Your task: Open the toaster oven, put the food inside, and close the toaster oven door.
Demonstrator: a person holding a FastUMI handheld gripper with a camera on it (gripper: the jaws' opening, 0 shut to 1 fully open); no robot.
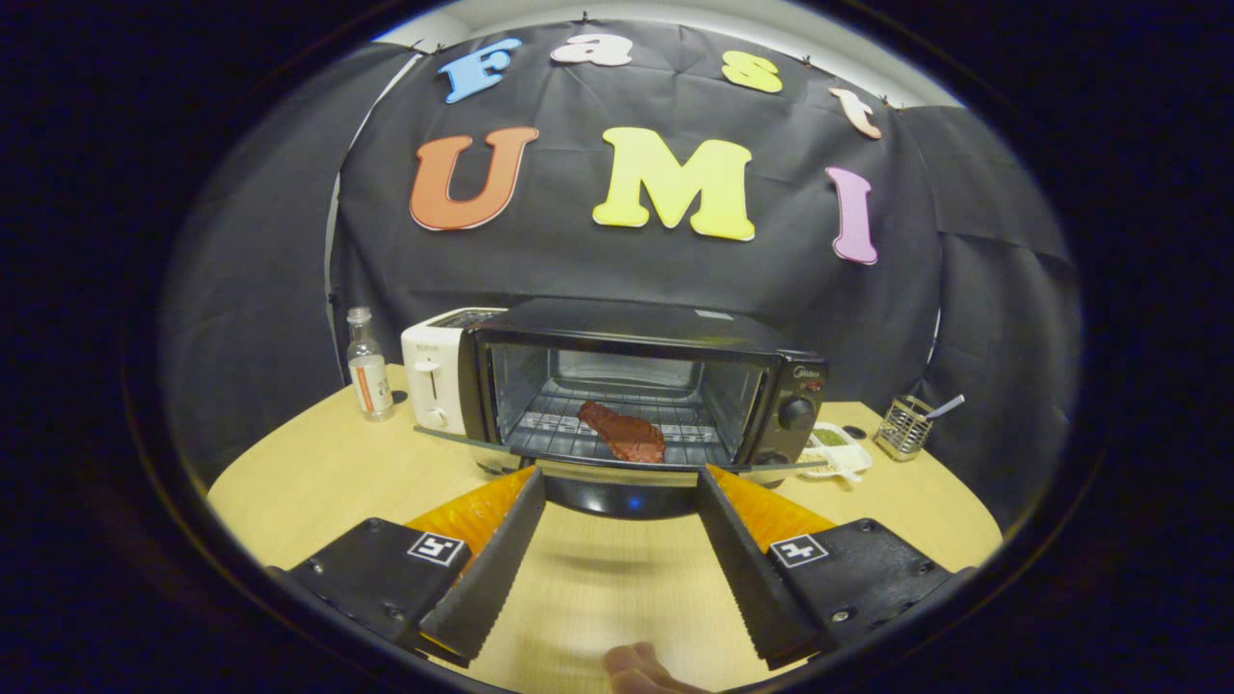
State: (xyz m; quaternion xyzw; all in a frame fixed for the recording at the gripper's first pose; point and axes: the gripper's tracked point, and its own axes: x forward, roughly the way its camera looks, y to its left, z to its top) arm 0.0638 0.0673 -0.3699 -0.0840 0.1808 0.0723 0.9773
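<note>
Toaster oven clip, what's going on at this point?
A person's hand-held gripper sits open just in front of the toaster oven, its fingers at either side of the lowered door and pressing on nothing. The food, a reddish slab, already lies on the rack inside. The door is still down, so closing it is what remains.

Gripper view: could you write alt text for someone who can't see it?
A toaster oven on a wooden table has its door folded down and a piece of red meat on the rack inside. The open gripper has its fingertips at the door's front edge, nothing held.
</note>
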